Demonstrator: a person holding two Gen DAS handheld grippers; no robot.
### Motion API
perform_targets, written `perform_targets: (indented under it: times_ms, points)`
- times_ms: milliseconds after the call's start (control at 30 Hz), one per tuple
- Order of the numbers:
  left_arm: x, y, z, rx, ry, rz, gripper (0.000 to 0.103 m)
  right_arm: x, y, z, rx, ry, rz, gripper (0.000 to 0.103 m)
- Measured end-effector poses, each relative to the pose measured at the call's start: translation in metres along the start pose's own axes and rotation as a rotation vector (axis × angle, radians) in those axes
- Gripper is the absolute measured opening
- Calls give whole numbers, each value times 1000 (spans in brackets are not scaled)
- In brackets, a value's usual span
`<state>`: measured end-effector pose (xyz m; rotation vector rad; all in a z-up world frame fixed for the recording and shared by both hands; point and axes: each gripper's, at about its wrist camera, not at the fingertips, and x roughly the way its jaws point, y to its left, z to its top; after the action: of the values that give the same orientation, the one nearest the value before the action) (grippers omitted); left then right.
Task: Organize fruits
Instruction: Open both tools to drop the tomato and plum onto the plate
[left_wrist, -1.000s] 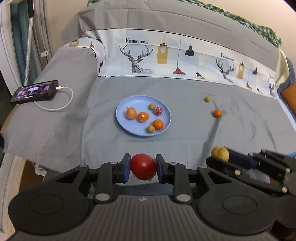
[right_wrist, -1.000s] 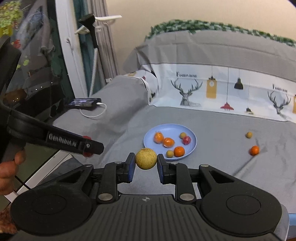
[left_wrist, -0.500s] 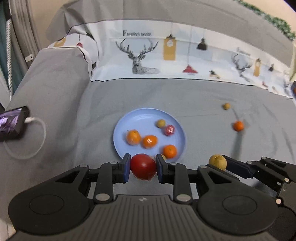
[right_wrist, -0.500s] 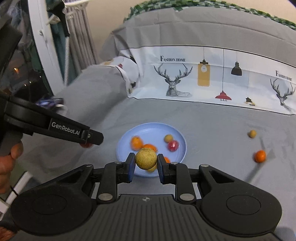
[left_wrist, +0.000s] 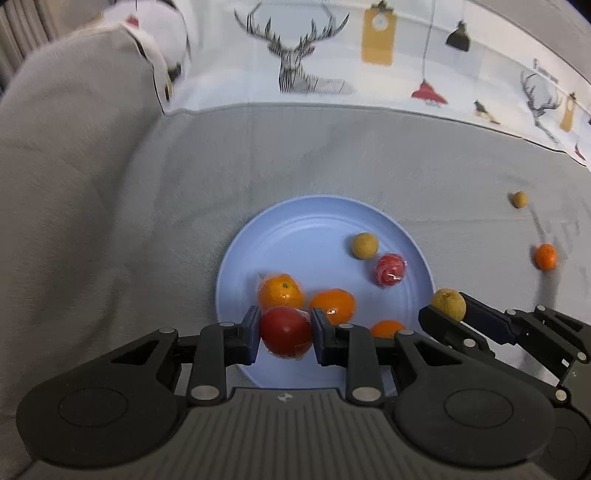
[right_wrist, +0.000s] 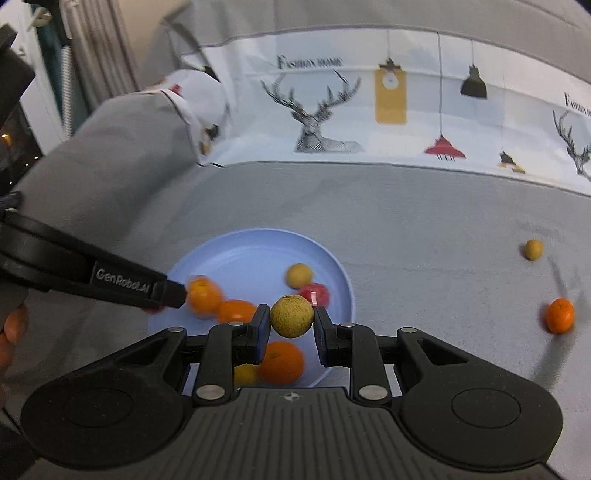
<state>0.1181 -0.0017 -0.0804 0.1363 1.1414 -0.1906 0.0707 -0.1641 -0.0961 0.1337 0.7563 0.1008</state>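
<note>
- Left gripper: both blue pads are clamped on a red fruit. A film of clear wrap shows at the fruit's edges.
- Right gripper: both pads are clamped on a yellow-green round fruit with a rough skin and a dark stem mark on top.
- Blue plate: lies on the grey bed cover, directly under and ahead of the left gripper. The near rim is hidden behind the gripper body.
- In the left wrist view, the right gripper enters from the right with its fruit at the right rim of the plate.
- In the right wrist view, the left gripper enters from the left as a black finger bearing white lettering, its tip over the left part of the plate. Fingertips of a hand show at the left edge.
- Plate contents ahead of the left gripper: two orange fruits just beyond the pads, one orange fruit to the right of the right pad, a small red wrapped fruit and a small tan fruit farther ahead and right.
- Off the plate, well to the right of both grippers: a loose orange fruit and, beyond it, a loose small tan fruit, both on the bed cover.
- Beyond the plate: a white printed band with deer and lamp motifs crosses the bedding.
</note>
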Motion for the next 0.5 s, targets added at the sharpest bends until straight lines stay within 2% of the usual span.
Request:
perform_targets:
  times_ms: [167,200,233,267,300,333,367,400,467,500]
  points:
    - [20,-2,5,10,13,10,32,22,-11,-2,0,39,12,26]
    - [24,-2,7,2,21,7,35,25,-12,-2,9,46,16,26]
    - [26,-2,8,-5,21,3,41,28,-14,-2,18,49,22,27]
    - [26,-2,9,-10,17,2,64,31,-14,-1,19,46,30,29]
    - [25,-1,11,-20,6,6,91,33,-13,1,9,45,35,35]
    - [22,0,13,-43,-15,9,99,34,-12,2,-5,43,27,50]
    - [17,3,13,-69,-44,6,103,34,-10,3,-19,37,12,63]
    - [11,5,13,-87,-64,0,103,33,-9,3,-32,31,-2,68]
    - [6,7,14,-97,-46,-12,103,25,-7,4,-36,29,-13,81]
    - [4,8,14,-98,-31,-9,103,19,-6,3,-39,30,-7,84]
